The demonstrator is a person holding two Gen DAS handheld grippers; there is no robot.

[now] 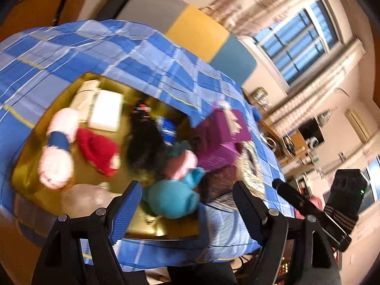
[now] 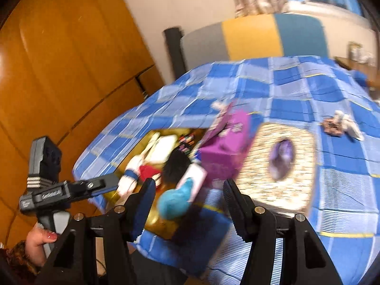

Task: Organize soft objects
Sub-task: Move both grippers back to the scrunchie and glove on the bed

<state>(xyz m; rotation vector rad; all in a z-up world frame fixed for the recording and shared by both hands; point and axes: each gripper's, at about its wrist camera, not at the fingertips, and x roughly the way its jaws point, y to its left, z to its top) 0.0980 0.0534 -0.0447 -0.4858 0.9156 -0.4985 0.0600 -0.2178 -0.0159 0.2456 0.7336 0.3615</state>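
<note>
Both claws stand open and hold nothing: the left claw (image 1: 187, 204) and the right claw (image 2: 190, 201). Just past them one teal soft toy (image 1: 172, 198) lies in the gold tray (image 1: 30, 166), low in the middle. One red hat (image 1: 98, 152), one pink and white toy (image 1: 58, 152) and one black furry toy (image 1: 144, 150) lie to its left. One purple box (image 1: 222, 134) stands at the right, on the blue checked cloth (image 1: 95, 47).

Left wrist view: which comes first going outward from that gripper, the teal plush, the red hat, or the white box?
1. Teal plush, right between the left gripper fingers' tips.
2. Red hat, up-left on the gold tray.
3. White box, beyond the hat.
</note>
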